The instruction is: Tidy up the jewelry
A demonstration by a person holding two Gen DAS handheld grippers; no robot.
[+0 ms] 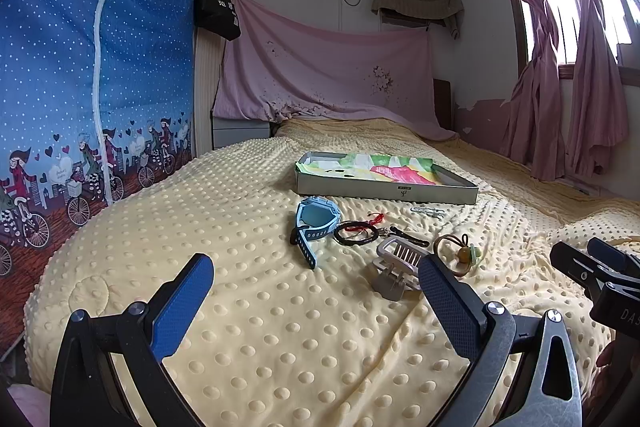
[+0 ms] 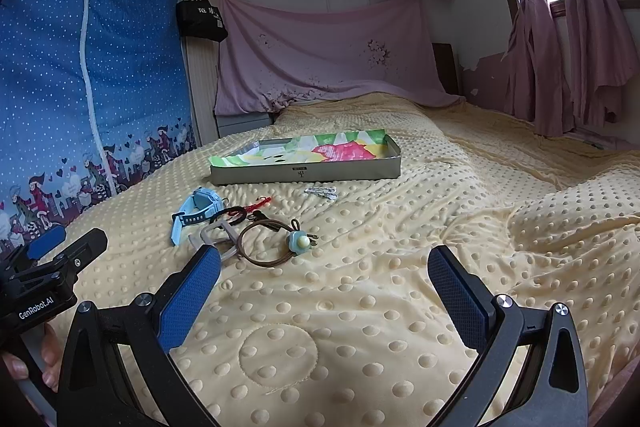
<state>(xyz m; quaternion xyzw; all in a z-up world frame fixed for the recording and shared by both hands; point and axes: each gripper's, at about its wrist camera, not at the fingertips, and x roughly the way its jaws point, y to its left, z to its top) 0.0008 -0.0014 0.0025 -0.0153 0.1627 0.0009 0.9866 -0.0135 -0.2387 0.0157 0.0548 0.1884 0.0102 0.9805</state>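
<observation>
Two tongs hovered low over the bed (image 1: 248, 307), both spread wide with nothing between their blue pads: the left tongs (image 1: 316, 291) pointed toward the jewelry cluster, the right tongs (image 2: 324, 287) sat over bare yellow dotted blanket. Just ahead lay a light-blue watch (image 1: 314, 221) on its side, a dark bracelet with red cord (image 1: 356, 231) beside it, a silver-grey hair claw (image 1: 396, 261) near the left tongs' right pad, and a brown hair tie with a pale-blue charm (image 2: 276, 241). Farther back, apart from these, a small silver clip (image 2: 321, 192) lay close before a shallow grey box (image 1: 384, 193) lined with colourful paper.
</observation>
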